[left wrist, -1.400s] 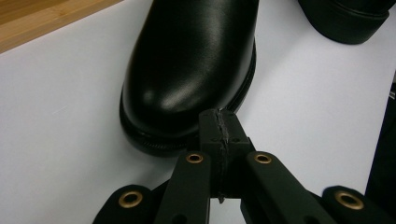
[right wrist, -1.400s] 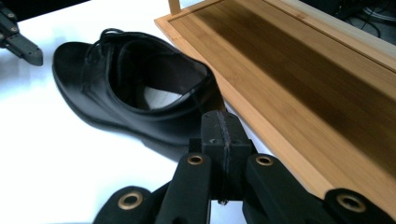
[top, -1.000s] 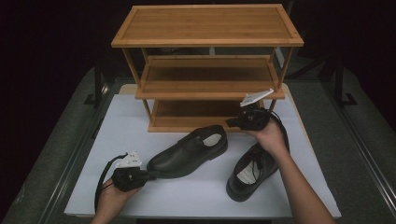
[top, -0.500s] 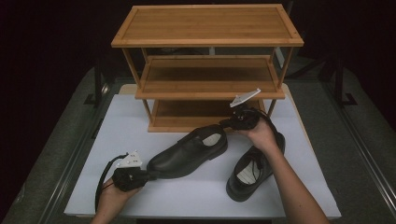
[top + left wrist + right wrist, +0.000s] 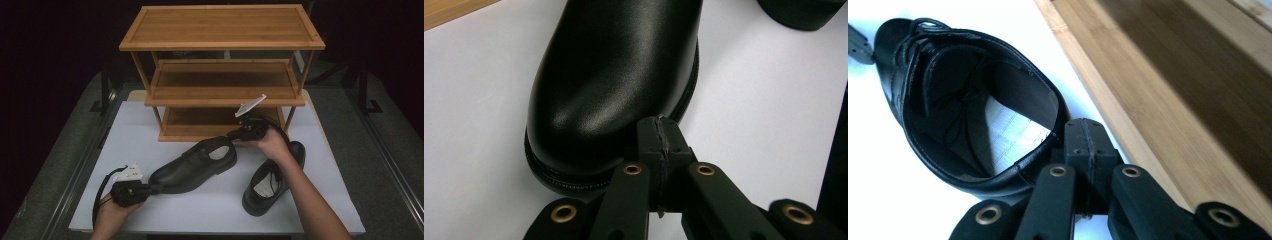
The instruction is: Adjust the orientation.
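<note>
**Desk:** What is the picture's subject?

**Photographer:** A black dress shoe [image 5: 192, 167], lying slantwise just left of centre in the high view, toe toward the lower left, heel toward the rack. It rests on the white table [image 5: 130, 125], and a closed tool stands at each end of it.

**Desk:** Held, or just touched?

**Photographer:** Touched, by the look of it. The left gripper [image 5: 150, 189] has its jaws shut together with nothing between them, tips set against the toe cap [image 5: 609, 95]. The right gripper [image 5: 234, 135] is likewise closed on nothing, its tips at the heel rim [image 5: 1040, 160]. My reading: the shoe is bracketed end to end so it can be steered or squared up, probably toward the wooden shoe rack [image 5: 222, 87] in the upper half of the frame.

**Desk:** And the hands?

**Photographer:** The left hand [image 5: 112, 212] sits low at the bottom left, tool pointing right and level along the table. The right forearm [image 5: 310, 200] runs up from the bottom right, crossing over the second shoe [image 5: 270, 182], with the right hand [image 5: 272, 142] bent leftward so its tool aims down at the heel.

**Desk:** The second shoe?

**Photographer:** Right of centre, apart from the first, opening up, untouched.
</note>
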A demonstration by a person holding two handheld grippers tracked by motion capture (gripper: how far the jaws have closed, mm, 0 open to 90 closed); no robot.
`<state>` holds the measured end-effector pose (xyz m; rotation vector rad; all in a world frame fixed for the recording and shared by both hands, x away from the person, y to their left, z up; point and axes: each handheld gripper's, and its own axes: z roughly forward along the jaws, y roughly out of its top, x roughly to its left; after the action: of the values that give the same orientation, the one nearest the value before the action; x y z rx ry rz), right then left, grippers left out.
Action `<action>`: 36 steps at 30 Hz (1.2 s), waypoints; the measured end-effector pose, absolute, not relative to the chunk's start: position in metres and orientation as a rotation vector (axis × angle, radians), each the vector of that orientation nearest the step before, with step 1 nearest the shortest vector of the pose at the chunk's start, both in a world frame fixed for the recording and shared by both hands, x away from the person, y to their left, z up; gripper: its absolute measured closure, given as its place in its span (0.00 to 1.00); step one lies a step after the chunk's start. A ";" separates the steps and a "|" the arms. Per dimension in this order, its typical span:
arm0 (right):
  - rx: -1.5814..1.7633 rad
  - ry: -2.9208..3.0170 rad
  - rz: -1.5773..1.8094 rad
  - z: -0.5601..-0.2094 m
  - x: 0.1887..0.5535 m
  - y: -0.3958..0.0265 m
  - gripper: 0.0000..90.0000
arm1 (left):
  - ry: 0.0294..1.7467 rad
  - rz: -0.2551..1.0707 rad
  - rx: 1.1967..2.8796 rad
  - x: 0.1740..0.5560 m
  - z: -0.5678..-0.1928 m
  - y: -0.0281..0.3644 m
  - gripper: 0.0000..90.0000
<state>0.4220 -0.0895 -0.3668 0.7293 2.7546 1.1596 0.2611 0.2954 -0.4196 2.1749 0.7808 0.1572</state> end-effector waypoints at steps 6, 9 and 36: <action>0.695 2.794 1.157 -0.366 0.416 -0.082 1.00 | 0.807 0.159 2.176 0.259 -0.420 0.304 1.00; 0.673 2.818 1.158 -0.366 0.412 -0.085 1.00 | 0.813 0.157 2.167 0.262 -0.421 0.306 1.00; 0.482 2.917 1.175 -0.356 0.362 -0.080 1.00 | 0.850 0.198 2.163 0.301 -0.420 0.300 1.00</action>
<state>0.3621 -0.0802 -0.3558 0.4817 2.9168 1.1750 0.3008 0.3004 -0.4203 2.1631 0.8499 0.1983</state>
